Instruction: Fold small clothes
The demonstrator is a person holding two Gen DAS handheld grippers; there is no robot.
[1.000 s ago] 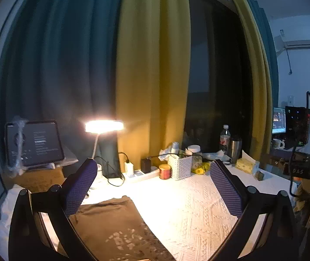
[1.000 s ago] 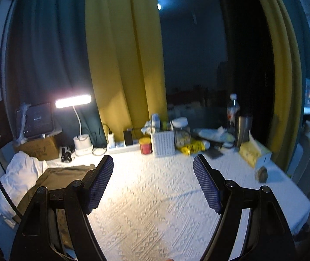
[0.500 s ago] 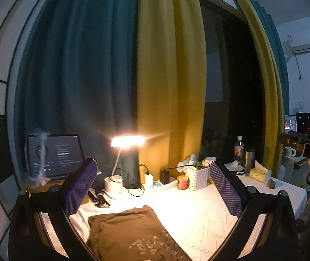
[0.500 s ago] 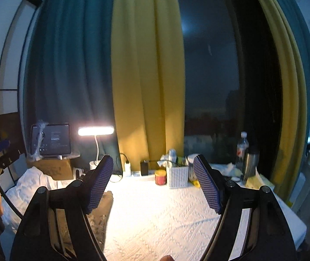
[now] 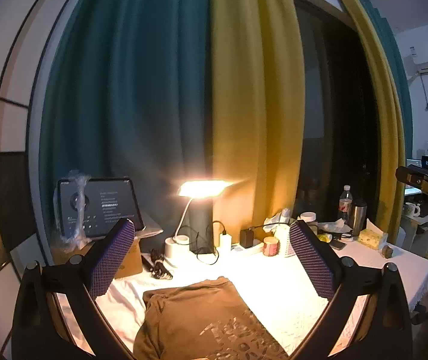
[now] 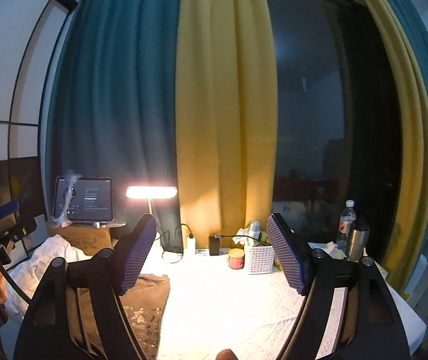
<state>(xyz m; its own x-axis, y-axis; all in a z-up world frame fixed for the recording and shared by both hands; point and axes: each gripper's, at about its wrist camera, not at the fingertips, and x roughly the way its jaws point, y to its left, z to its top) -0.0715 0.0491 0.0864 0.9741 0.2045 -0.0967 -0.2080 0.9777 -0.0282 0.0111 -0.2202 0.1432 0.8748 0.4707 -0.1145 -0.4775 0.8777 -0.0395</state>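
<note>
Both grippers are lifted and pitched up off the table over the last second; earlier the views looked down at the cloth, now mostly curtain. I read that as a pause between folds, or the brown shirt being finished.

Left gripper (image 5: 210, 258): fingers spread wide, nothing between the pads, touching nothing. Right gripper (image 6: 212, 255): same, wide apart and empty, hovering above the white tablecloth (image 6: 229, 300).

Brown shirt (image 5: 195, 315) lies flat on the tablecloth directly below and ahead of my left gripper, print side up, looks already folded into a compact block. From the right wrist view it sits at the left, partly behind the left finger.

Beyond it: lit desk lamp (image 5: 203, 188), tablet (image 5: 99, 207) on a cardboard box, white basket (image 6: 259, 258), bottle (image 6: 346, 225).

Crumpled white fabric (image 6: 45, 258) sits at the far left, possibly next.
</note>
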